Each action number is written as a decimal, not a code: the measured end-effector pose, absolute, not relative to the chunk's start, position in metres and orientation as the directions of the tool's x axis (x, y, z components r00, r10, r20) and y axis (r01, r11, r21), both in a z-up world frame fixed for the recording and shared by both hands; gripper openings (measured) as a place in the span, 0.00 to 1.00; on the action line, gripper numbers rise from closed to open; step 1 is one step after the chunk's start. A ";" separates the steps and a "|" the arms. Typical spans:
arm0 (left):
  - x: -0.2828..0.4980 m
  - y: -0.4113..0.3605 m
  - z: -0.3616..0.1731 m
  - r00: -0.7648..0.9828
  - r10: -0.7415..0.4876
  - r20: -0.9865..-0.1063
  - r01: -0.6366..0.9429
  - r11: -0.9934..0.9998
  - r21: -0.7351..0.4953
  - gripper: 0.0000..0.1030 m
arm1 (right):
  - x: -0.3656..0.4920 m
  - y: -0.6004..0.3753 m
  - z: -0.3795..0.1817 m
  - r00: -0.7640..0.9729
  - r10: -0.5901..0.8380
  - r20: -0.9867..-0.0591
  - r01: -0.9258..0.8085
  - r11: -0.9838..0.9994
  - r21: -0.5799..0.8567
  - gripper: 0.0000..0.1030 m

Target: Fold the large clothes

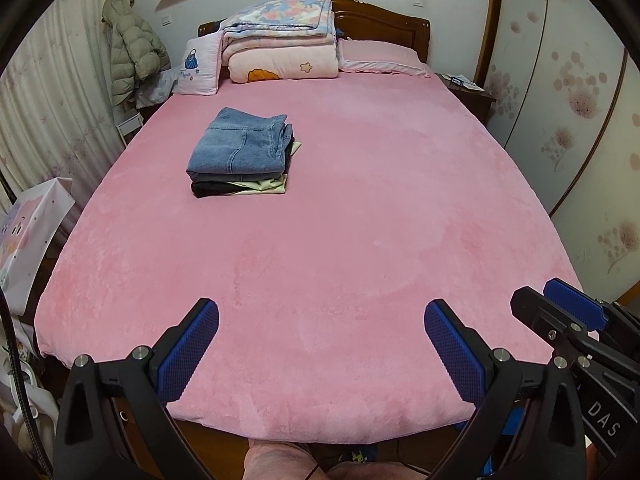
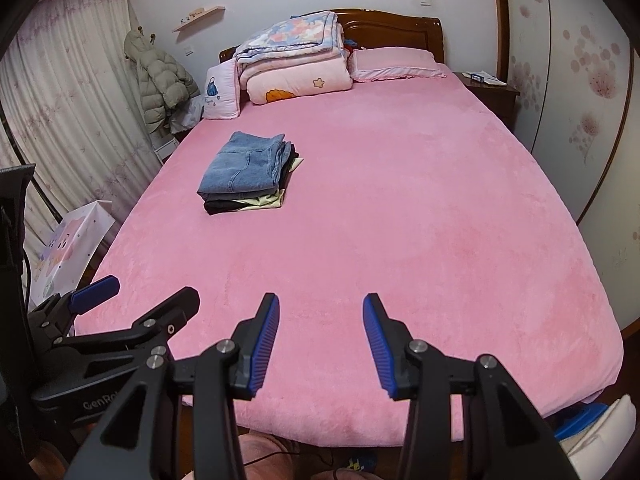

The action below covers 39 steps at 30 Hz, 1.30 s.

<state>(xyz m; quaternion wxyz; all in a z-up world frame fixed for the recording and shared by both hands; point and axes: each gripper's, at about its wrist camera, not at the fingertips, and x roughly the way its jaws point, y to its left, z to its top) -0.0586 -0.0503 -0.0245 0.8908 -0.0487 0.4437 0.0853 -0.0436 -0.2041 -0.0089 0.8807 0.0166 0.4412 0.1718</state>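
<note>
Folded clothes (image 1: 242,152) lie well beyond each empty, released hand-held gripper (image 1: 320,344).

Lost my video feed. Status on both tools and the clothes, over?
Left tool open, empty. Right tool open, empty. Folded clothes stack on pink bed. Nothing in the way.

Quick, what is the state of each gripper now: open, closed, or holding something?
Left gripper: open, holding nothing, above the pink bed.
Right gripper: open, holding nothing.
</note>
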 end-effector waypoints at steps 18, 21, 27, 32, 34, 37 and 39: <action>-0.040 -0.048 -0.028 0.570 0.082 -0.818 -0.168 0.986 -0.018 0.99 | -0.035 -0.220 -0.014 0.535 0.304 -0.788 -0.257 0.947 0.191 0.42; -0.036 -0.049 -0.029 0.565 0.082 -0.821 -0.166 0.986 -0.016 0.99 | -0.032 -0.220 -0.014 0.533 0.303 -0.790 -0.255 0.948 0.192 0.42; -0.029 -0.051 -0.030 0.557 0.078 -0.827 -0.161 0.987 -0.015 0.99 | -0.027 -0.220 -0.015 0.527 0.297 -0.796 -0.250 0.950 0.189 0.42; -0.024 -0.053 -0.030 0.555 0.078 -0.828 -0.155 0.988 -0.011 0.99 | -0.023 -0.220 -0.015 0.528 0.290 -0.798 -0.245 0.952 0.184 0.42; -0.022 -0.053 -0.030 0.552 0.077 -0.830 -0.153 0.988 -0.010 0.99 | -0.022 -0.219 -0.016 0.526 0.290 -0.800 -0.244 0.952 0.184 0.42; -0.019 -0.052 -0.031 0.548 0.073 -0.834 -0.150 0.989 -0.012 0.99 | -0.019 -0.219 -0.016 0.524 0.286 -0.802 -0.240 0.953 0.183 0.42; -0.016 -0.052 -0.030 0.545 0.072 -0.835 -0.149 0.989 -0.012 0.99 | -0.019 -0.219 -0.016 0.524 0.287 -0.802 -0.239 0.953 0.184 0.42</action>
